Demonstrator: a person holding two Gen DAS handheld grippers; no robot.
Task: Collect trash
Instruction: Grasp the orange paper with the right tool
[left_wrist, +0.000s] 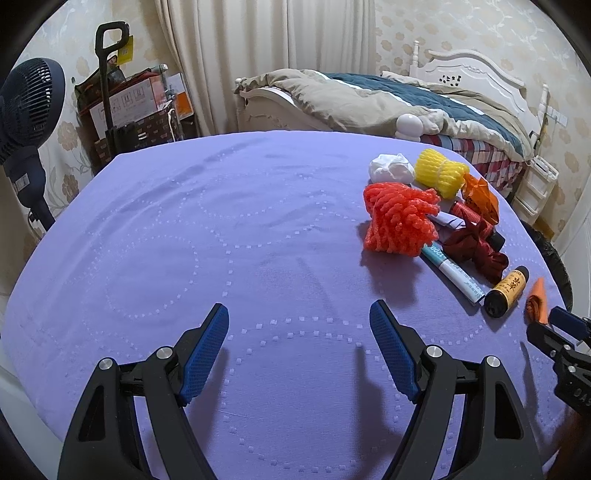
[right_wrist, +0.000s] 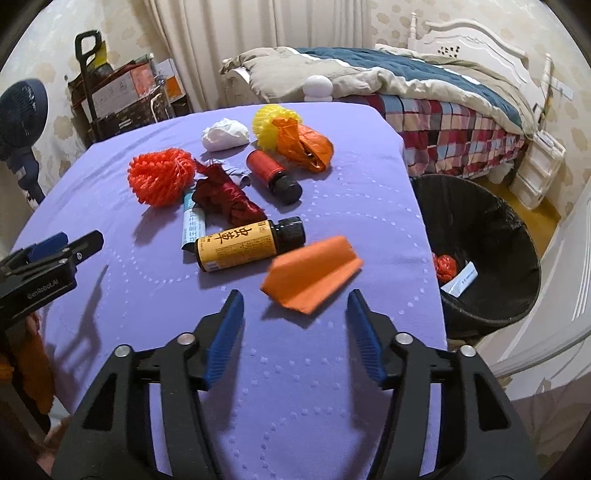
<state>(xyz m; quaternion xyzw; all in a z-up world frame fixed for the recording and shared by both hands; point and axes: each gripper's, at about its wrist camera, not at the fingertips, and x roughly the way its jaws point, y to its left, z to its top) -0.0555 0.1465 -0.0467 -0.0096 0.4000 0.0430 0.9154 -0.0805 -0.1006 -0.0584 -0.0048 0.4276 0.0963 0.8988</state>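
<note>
Trash lies on a purple-covered table (right_wrist: 295, 387): an orange folded paper (right_wrist: 312, 275), a yellow-label bottle (right_wrist: 243, 243), a red bottle (right_wrist: 273, 173), a dark red wrapper (right_wrist: 225, 197), a red foam net (right_wrist: 160, 175), a yellow foam net (right_wrist: 267, 122), a white wad (right_wrist: 225, 134), an orange bag (right_wrist: 306, 142) and a blue-white tube (right_wrist: 192, 225). My right gripper (right_wrist: 295, 332) is open, just short of the orange paper. My left gripper (left_wrist: 299, 350) is open and empty over bare cloth, left of the pile (left_wrist: 402, 221).
A black-lined trash bin (right_wrist: 480, 254) stands on the floor beside the table's right edge, with a red net and a paper slip inside. A bed (right_wrist: 424, 96) lies behind. A fan (left_wrist: 26, 110) and stacked boxes (left_wrist: 129, 103) stand at the far left.
</note>
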